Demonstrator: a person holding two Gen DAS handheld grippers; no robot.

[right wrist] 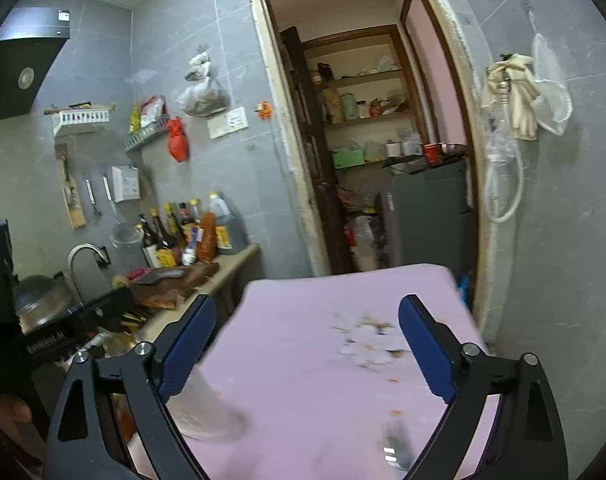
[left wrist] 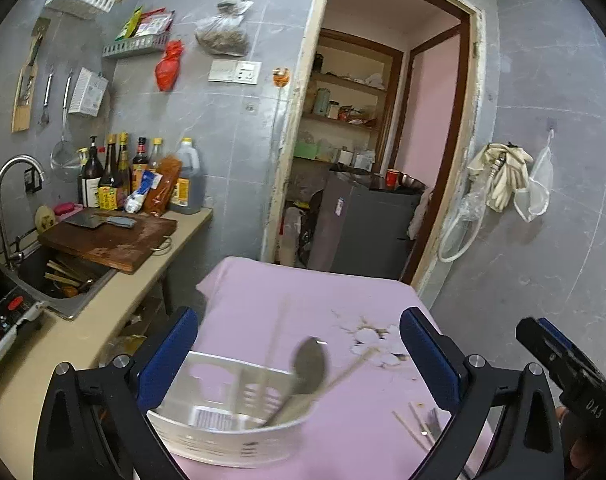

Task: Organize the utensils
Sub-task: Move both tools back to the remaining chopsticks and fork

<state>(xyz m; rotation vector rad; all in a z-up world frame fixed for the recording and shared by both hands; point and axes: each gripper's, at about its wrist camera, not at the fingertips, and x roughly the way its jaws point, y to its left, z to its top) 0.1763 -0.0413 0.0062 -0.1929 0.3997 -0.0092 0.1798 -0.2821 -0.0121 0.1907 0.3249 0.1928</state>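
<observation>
Both the left hand-held gripper [left wrist: 299,356] and right hand-held gripper [right wrist: 307,344] gape apart, empty, above the white utensil basket [left wrist: 223,436] holding a spoon [left wrist: 309,366] on the pink table [left wrist: 343,300].

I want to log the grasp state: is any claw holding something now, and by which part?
Nothing is held. The left claw is open above the white utensil basket without touching it; the right claw is open over the pink tablecloth.

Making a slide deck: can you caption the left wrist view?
Open left tongs hover over a white utensil basket holding a spoon and chopsticks on a pink table.
</observation>
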